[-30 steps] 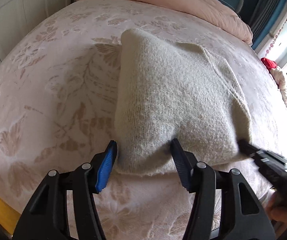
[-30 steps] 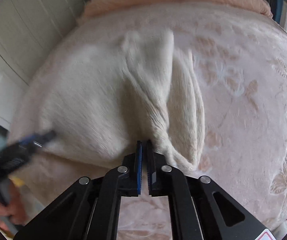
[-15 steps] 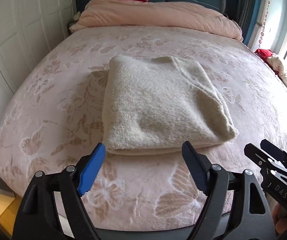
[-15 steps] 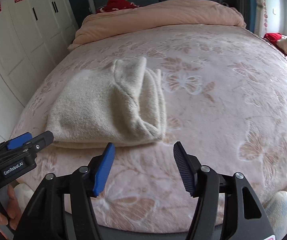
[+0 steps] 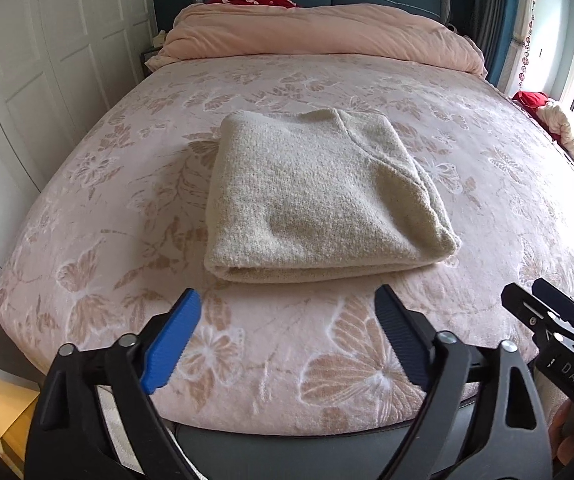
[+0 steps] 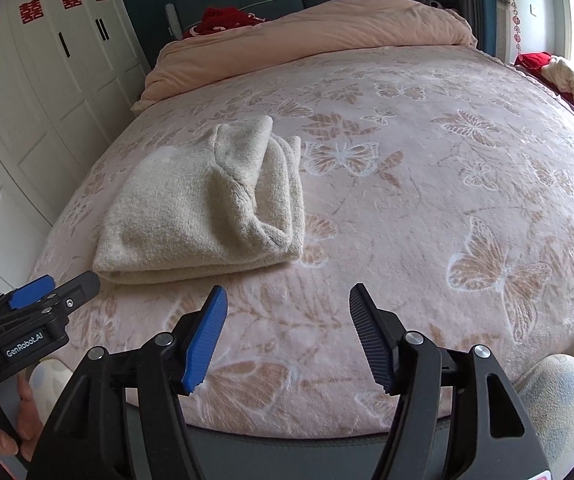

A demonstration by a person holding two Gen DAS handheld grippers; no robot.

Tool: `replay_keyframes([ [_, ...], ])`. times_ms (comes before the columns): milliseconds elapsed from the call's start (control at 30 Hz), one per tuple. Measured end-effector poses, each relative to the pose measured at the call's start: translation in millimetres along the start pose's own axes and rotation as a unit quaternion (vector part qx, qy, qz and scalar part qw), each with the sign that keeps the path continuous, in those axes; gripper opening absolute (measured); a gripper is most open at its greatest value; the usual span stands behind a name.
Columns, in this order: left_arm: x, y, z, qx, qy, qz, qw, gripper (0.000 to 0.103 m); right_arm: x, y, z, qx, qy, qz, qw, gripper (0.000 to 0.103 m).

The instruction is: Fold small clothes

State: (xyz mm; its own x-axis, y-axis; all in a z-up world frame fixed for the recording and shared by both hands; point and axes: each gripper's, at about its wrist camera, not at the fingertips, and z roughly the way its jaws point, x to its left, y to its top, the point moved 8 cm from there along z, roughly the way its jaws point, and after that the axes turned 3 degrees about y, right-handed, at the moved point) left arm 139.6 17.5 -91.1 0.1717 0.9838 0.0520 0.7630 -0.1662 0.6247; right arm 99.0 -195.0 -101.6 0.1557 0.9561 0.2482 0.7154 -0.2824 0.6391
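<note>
**A:** At the 6 o'clock edge of the left wrist view, what is the tool status?

**B:** The left gripper (image 5: 287,340) is released, jaws spread wide, grasping nothing. The right gripper (image 6: 287,336) is likewise released and empty. Both hover over the near edge of the bedspread (image 5: 107,200), apart from the garment.

**A:** Where is the sweater?

**B:** The cream sweater (image 5: 319,196) lies at 12 o'clock from the left gripper, folded into a compact stack on the bedspread. From the right gripper it sits at 10 o'clock (image 6: 207,208). Beyond it, a pink duvet (image 5: 319,32) is bunched at the headboard.

**A:** Task progress?

**B:** This item appears fully folded. No other unfolded garment shows on the bedspread.

**A:** Change from one second ago?

**B:** The right gripper was then clenched on the sweater's edge and the left straddled its near edge; both have since let go and withdrawn.
</note>
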Motion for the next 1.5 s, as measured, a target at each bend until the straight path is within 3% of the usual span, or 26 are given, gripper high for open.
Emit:
replay_keyframes([
  [67, 0.3, -5.6, -5.7, -0.015, 0.006, 0.003, 0.9999, 0.090, -0.8, -8.7, -5.8, -0.012, -0.011, -0.010, 1.000, 0.075],
  [233, -4.1, -27.7, -10.0, -0.053, 0.017, 0.001, 0.9985, 0.092, -9.2, -39.6, -10.5, -0.027, -0.055, -0.040, 0.997, 0.086],
  [367, -16.9, -52.7, -6.4, -0.064, 0.010, -0.002, 0.9979, 0.092, -10.6, -58.3, -10.1, -0.022, -0.062, -0.063, 0.996, 0.086],
  [633, -33.3, -73.0, -1.8, -0.068, 0.015, 0.013, 0.9975, 0.092, -29.0, -68.2, -6.6, -0.025, -0.068, -0.008, 0.997, 0.086],
  [1200, -28.7, -82.9, 1.4, -0.066, 0.019, -0.001, 0.9976, 0.092, -13.5, -78.3, -3.5, -0.026, -0.066, -0.041, 0.997, 0.086],
  [1367, -24.5, -84.2, 3.2, -0.063, 0.055, 0.002, 0.9965, 0.096, -17.6, -78.9, -2.0, -0.023, -0.069, -0.034, 0.997, 0.086],
  [1500, -25.7, -85.5, 3.3, -0.062, 0.048, 0.003, 0.9969, 0.096, -16.7, -79.3, -1.7, -0.022, -0.070, -0.035, 0.997, 0.086],
])
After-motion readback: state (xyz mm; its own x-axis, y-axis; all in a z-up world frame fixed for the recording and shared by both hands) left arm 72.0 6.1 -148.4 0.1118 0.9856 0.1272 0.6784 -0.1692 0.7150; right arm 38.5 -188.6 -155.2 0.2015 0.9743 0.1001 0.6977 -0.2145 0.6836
